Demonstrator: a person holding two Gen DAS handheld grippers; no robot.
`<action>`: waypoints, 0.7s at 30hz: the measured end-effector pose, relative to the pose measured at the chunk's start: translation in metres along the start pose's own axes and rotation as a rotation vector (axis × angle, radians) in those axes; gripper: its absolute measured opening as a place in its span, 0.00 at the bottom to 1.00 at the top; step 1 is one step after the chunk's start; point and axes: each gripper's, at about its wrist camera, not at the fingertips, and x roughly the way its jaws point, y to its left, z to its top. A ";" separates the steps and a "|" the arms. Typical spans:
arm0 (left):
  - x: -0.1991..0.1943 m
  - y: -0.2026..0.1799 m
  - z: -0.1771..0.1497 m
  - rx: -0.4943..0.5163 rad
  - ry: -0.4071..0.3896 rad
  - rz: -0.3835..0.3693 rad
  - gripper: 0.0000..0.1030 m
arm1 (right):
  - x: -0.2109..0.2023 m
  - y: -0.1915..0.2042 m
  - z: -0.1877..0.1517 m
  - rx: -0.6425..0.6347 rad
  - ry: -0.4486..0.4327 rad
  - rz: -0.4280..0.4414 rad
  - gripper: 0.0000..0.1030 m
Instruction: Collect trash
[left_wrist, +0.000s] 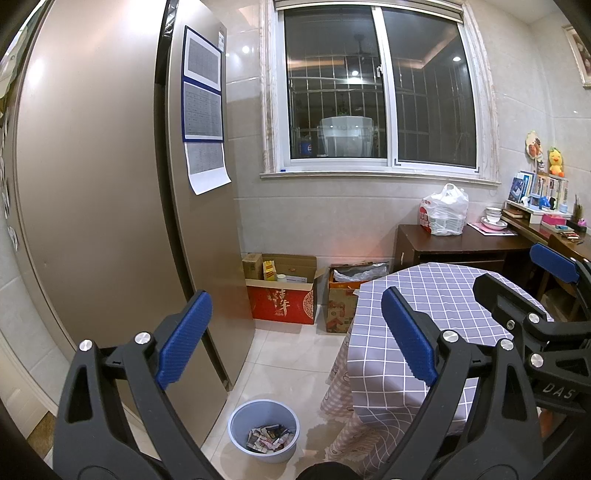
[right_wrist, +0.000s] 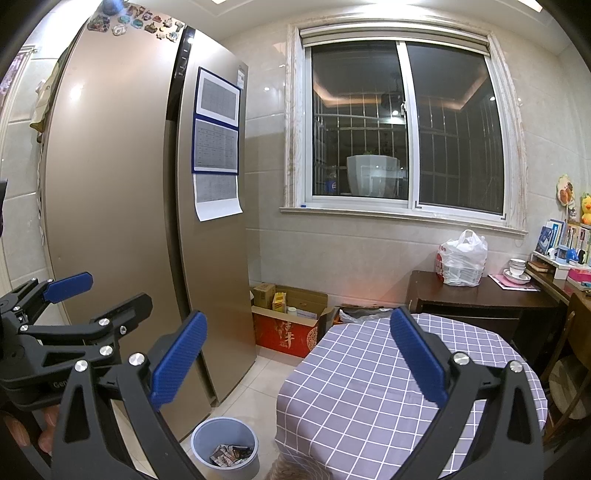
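Observation:
A grey-blue trash bin (left_wrist: 263, 430) stands on the tiled floor between the fridge and the table, with several crumpled wrappers (left_wrist: 269, 437) in its bottom. It also shows in the right wrist view (right_wrist: 224, 446). My left gripper (left_wrist: 295, 343) is open and empty, held high above the bin. My right gripper (right_wrist: 295, 365) is open and empty, held above the table edge. The right gripper appears at the right edge of the left wrist view (left_wrist: 524, 288); the left gripper appears at the left of the right wrist view (right_wrist: 107, 299).
A tall gold fridge (left_wrist: 110, 184) stands on the left. A table with a purple checked cloth (left_wrist: 436, 295) is on the right. Cardboard boxes (left_wrist: 284, 291) sit under the window. A dark sideboard (left_wrist: 461, 247) holds a white plastic bag (left_wrist: 445, 210) and bowls.

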 end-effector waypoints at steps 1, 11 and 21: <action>0.000 0.000 0.000 0.000 0.000 0.000 0.89 | 0.000 -0.001 0.000 -0.001 0.001 0.001 0.95; 0.000 0.001 0.001 -0.001 0.000 -0.003 0.89 | 0.001 0.000 0.001 -0.001 0.002 -0.001 0.95; 0.007 0.002 -0.005 0.006 0.004 -0.004 0.89 | 0.004 0.006 -0.002 0.001 0.004 -0.004 0.95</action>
